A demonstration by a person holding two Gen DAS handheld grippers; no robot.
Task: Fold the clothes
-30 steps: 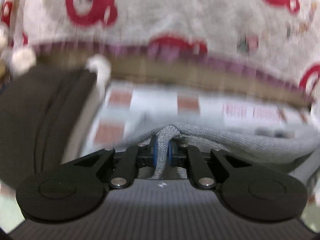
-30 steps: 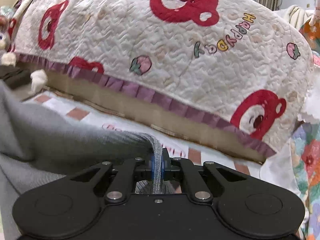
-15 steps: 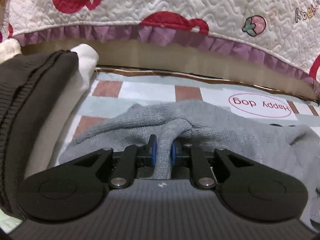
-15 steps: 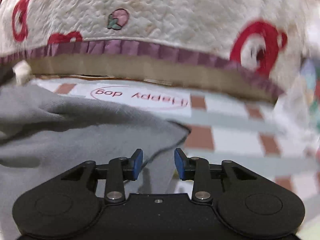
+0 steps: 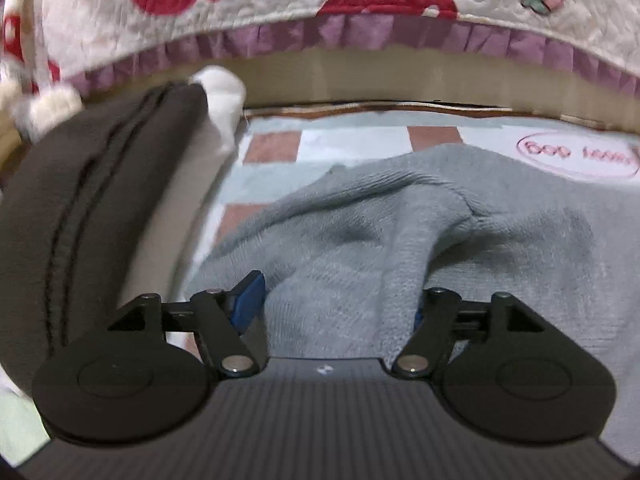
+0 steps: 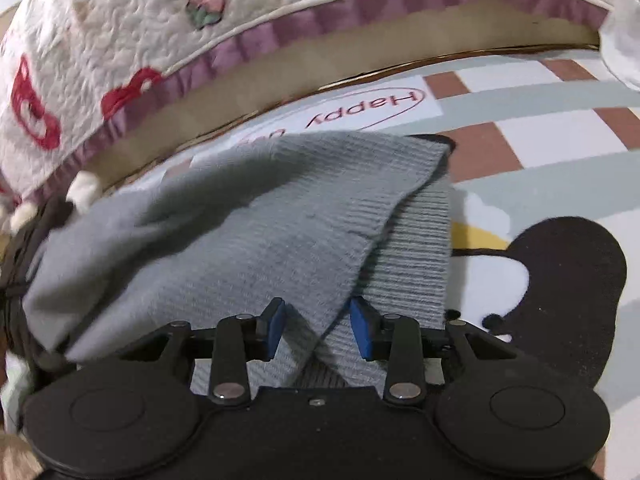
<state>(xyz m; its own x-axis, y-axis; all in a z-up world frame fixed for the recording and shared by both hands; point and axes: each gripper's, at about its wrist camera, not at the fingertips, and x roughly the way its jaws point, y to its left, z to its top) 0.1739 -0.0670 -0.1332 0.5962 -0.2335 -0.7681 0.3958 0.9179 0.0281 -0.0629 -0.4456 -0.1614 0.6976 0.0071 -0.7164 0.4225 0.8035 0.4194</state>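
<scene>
Grey sweater (image 5: 400,240): lying folded on checked mat (image 6: 540,120) beside quilt (image 5: 360,0). Left tongs (image 5: 336,304): just opened wide, knit bunched loose between blue pads, ungripped. Right tongs (image 6: 318,324): just opened, partly apart, sweater edge between, unclamped.

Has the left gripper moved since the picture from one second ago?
Yes. The left gripper has come down toward the mat; its jaws have just been opening, releasing the grey sweater, which lies loose between them.

Both grippers are releasing: left gripper (image 5: 338,300) and right gripper (image 6: 318,326) jaws opening off the grey sweater (image 6: 248,240), now lying on the mat (image 6: 540,140) toward twelve o'clock.
</scene>
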